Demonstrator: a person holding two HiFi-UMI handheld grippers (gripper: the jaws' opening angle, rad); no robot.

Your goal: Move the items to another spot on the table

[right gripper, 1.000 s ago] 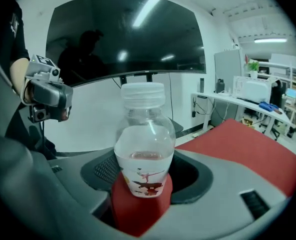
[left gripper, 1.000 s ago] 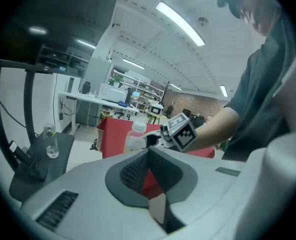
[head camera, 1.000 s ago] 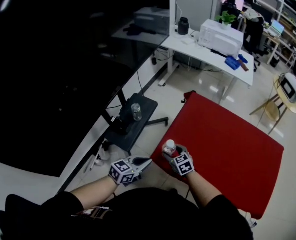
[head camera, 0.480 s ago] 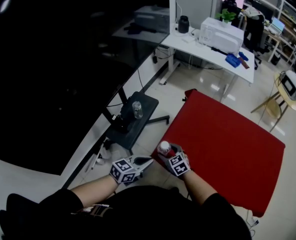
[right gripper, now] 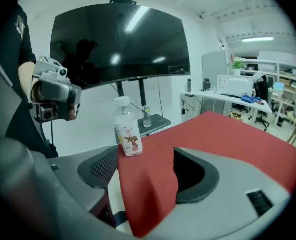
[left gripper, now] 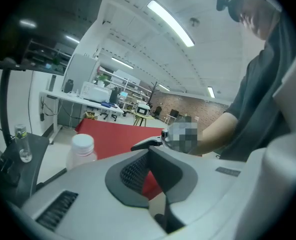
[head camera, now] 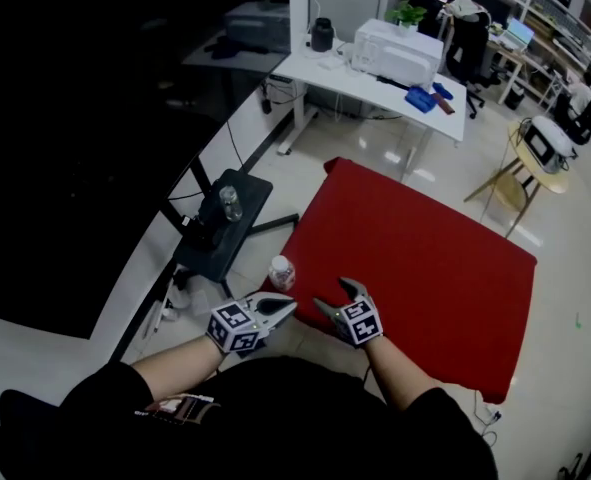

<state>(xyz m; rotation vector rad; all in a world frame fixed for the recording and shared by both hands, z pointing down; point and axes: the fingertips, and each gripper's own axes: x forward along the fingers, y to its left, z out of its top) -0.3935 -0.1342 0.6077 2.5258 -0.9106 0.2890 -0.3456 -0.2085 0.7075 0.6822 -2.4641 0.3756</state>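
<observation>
A small clear bottle [head camera: 281,271] with a white cap and a picture label stands upright at the near left corner of the red table [head camera: 425,258]. The right gripper view shows the bottle [right gripper: 129,134] beyond my left jaw, apart from it. My right gripper [head camera: 333,294] is just right of the bottle and its jaws are opening; nothing is pressed between them, only the table's corner [right gripper: 148,194] shows in the gap. My left gripper [head camera: 287,305] hovers off the table's edge below the bottle [left gripper: 82,151], jaws together and empty.
A black stand [head camera: 245,230] left of the table carries a second small clear bottle [head camera: 230,203]. A large dark screen [head camera: 75,118] fills the left side. A white desk [head camera: 375,83] with a printer stands behind, and a wooden stool [head camera: 515,188] at the right.
The right gripper carried the bottle to the table's near left corner, set it down, let go and drew back to the right. The left gripper stayed beside it.
</observation>
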